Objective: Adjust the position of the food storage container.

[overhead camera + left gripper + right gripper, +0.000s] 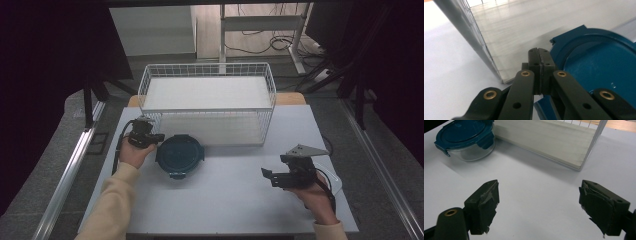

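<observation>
Container [179, 155], round, clear glass body under a dark blue clip-on lid: it stood on your surface [225, 200] left of centre, just in front of the white wire basket [207, 102]. Your high view gave the lid from above as a flat blue disc with clips at its rim. Your right hand-held gripper view added what that one could not: the see-through wall below the lid [465, 133] and a clip hanging down its side.

Left hand-held gripper [155, 137]: you held it at the container's left edge, the jaw tips at the lid's rim. In its own view the two jaws were pressed flat together with nothing between them, poised above the near edge of the blue lid [604, 65], with the basket's front corner [474, 37] just to their left. Whether the tips touched the lid could not be told.

Right hand-held gripper [272, 176]: you held it over bare surface at the right, well apart from the container. Its own view showed the jaws spread wide and empty, their pads [487, 202] frayed at the edges, with the container far off at upper left and the basket's base [544, 140] across the top.

Basket: two-tiered, at the far middle of the surface.
</observation>
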Demonstrator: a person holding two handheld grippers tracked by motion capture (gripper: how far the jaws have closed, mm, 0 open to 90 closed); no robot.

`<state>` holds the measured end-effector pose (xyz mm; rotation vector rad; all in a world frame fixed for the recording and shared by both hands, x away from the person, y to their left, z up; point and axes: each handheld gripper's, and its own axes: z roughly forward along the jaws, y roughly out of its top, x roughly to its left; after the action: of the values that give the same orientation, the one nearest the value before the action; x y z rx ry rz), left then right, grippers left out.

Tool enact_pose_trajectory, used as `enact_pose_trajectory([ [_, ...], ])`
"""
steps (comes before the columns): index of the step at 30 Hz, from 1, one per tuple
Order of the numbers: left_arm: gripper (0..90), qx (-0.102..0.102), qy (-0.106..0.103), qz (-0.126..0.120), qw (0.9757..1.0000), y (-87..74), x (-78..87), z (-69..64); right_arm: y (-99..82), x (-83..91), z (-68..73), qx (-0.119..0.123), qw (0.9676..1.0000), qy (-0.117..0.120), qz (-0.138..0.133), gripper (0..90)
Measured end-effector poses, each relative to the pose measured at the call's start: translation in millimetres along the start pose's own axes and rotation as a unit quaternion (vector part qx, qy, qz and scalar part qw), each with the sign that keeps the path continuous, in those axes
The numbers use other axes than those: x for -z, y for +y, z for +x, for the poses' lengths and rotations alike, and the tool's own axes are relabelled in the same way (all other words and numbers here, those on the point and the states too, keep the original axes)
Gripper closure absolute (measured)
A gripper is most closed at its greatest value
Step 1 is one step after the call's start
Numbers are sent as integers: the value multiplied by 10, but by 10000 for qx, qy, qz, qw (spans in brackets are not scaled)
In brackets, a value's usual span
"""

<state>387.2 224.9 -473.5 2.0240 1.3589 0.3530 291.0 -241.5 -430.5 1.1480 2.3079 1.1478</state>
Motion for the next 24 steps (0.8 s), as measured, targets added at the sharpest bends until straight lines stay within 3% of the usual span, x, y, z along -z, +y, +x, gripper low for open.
enact_pose_trajectory([
  [4, 900, -114, 76, 18, 9999, -13, -12, -18, -1, -8, 10, 27, 10000, -8, 8, 162],
  [12, 900, -125, 107, 41, 9999, -23, -20, -25, -7, -8, 15, 36, 10000, -25, 4, 163],
  [15, 900, -403, 233, 396, 9981, -45, -89, -38, -4, -8, 25, 52, 10000, -21, 6, 163],
  [17, 900, -334, 146, 258, 9990, -81, -85, -47, -4, -12, 29, 63, 10000, -19, 8, 163],
  [21, 900, -358, 80, 240, 9990, -92, -83, -65, -5, -16, 27, 48, 10000, -25, 13, 163],
  [24, 900, -490, -13, 254, 9985, -88, -87, -82, -5, -20, 33, 69, 10000, -24, 17, 163],
])
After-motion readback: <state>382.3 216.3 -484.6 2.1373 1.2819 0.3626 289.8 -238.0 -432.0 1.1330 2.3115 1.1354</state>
